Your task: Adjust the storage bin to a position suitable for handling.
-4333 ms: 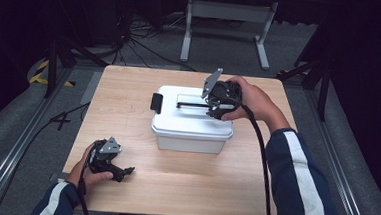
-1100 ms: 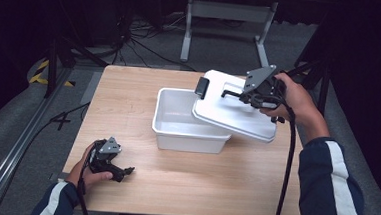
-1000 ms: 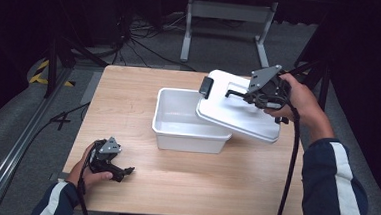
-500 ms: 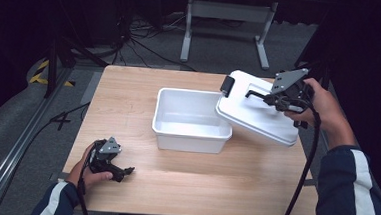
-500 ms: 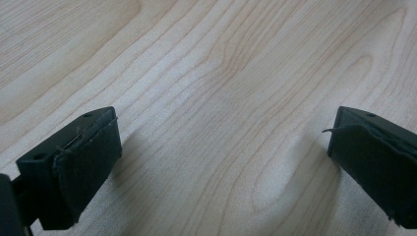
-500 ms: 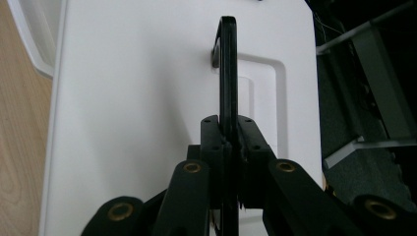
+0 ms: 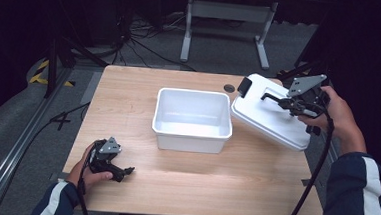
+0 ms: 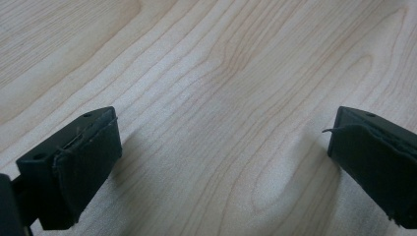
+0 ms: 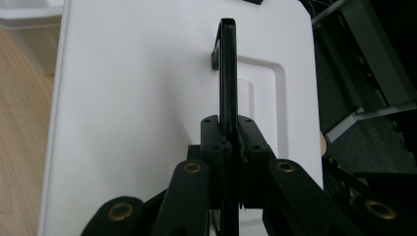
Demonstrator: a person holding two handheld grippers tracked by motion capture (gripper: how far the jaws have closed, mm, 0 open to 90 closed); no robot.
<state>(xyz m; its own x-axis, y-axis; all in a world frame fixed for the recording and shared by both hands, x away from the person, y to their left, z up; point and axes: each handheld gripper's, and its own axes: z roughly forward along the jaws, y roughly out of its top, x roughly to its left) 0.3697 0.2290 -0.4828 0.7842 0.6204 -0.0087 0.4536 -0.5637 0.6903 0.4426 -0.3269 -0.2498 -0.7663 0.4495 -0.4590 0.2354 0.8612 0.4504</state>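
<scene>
Lid (image 7: 270,117) hangs tilted over the counter's (image 7: 199,183) right edge, its black handle (image 9: 227,73) pinched in my right claw (image 9: 227,130); my left claw (image 8: 221,162) rests wide apart, empty, near the open bin (image 7: 193,118).

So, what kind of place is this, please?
Probably a lab or recording studio, not a home: a bare wooden table on dark carpet, loose cables on the floor behind it, a metal stand, and yellow-black hazard tape.

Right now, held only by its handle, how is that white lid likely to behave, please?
The white lid probably stays stiff: it hangs tilted without sagging. Likely light, since the right gripper carries it alone. It may swing, because the thin black handle is the only hold.
</scene>
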